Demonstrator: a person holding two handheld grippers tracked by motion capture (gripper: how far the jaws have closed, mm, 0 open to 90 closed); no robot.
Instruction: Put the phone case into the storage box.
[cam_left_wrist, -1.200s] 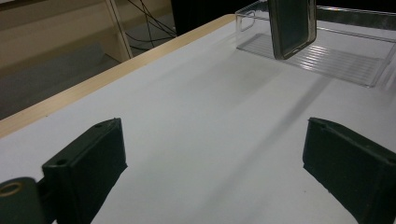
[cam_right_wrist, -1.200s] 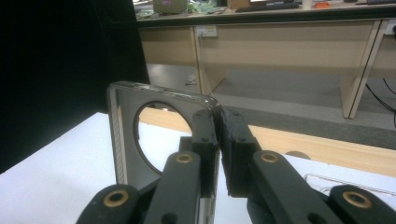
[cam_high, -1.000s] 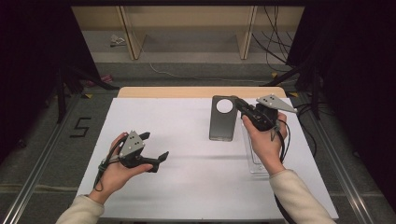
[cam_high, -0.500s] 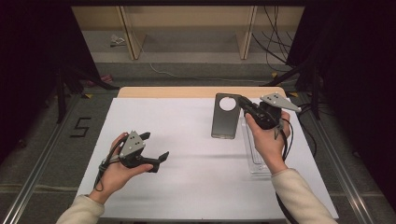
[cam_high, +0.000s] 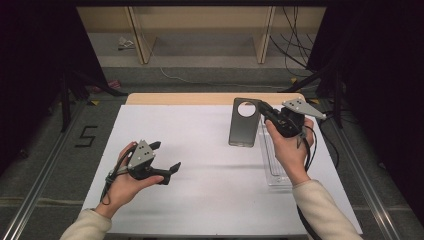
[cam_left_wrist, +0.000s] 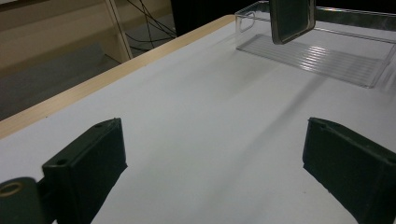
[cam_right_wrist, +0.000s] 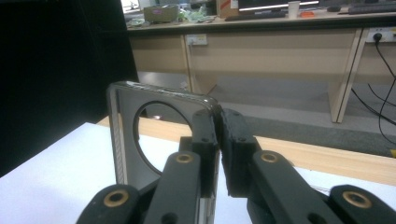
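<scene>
A person is standing at a white table (cam_high: 210, 200), holding a two-jaw gripper in each hand. The right gripper (cam_high: 264, 110) is pinching one edge of a dark grey phone case (cam_high: 245, 122) and is holding it up above the table, near the far edge, just to the left of a clear plastic tray (cam_high: 274, 172). In the right gripper view, the two black jaws are pressing together on the case's thin side wall (cam_right_wrist: 212, 140), close to its top corner.

The main risk is that the grip is catching only a narrow strip of rim near one corner. The case is hanging off to one side of the jaws, so it is likely to swing, twist or slide out if the hand is tilting or moving quickly. If it is being lowered into the tray, a corner could be catching on the tray's wall.

The phone case is looking like a slim rectangular shell with rounded corners and a large round camera opening (cam_right_wrist: 161, 135) near its top. It seems flexible and light.

The left gripper (cam_high: 167, 159) is resting low over the near left of the table, jaws spread wide, gripping nothing.
</scene>
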